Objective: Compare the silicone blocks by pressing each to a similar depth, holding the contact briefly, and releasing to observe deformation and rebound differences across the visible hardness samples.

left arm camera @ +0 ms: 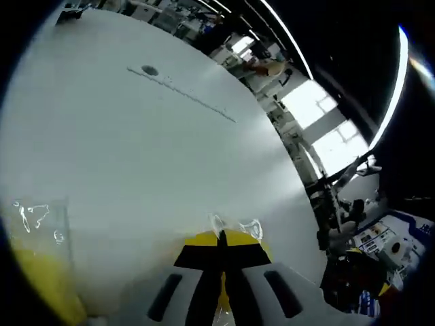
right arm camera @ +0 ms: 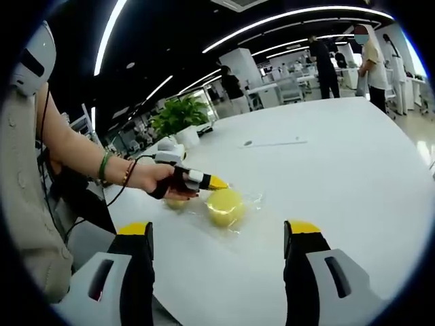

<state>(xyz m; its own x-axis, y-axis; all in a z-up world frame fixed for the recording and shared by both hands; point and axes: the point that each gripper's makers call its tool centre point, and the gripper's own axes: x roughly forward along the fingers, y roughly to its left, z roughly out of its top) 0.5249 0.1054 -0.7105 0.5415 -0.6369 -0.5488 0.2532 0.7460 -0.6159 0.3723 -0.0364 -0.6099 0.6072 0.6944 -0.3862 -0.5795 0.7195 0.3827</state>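
- The white table (right arm camera: 353, 156) extends ahead of both tongs and carries every sample; a thin line marking and a dark spot lie on it well beyond the working zone.
- The right gripper (right arm camera: 224, 244) stands with its jaws spread wide, yellow-tipped and holding nothing. It hangs back from the samples.
- The left gripper (right arm camera: 204, 181), seen in the right gripper view, comes in from the left in the person's hand (right arm camera: 153, 178). Its yellow tip meets the near edge of the wrapped block.
- In the left gripper view, the left gripper (left arm camera: 222, 239) has its jaws pressed together, tip to tip, bearing on a yellow block under clear film.
- The yellow silicone block (right arm camera: 225, 206), rounded and in glossy wrap, lies straight ahead of the right tongs, centred between the spread jaws but well short of them. No long axis can be told.
- A second yellow sample (right arm camera: 175, 202) sits just below the left gripper's hand, partly hidden.
- Judgement: the left tongs are nearer and in contact; the press-and-hold belongs to them.
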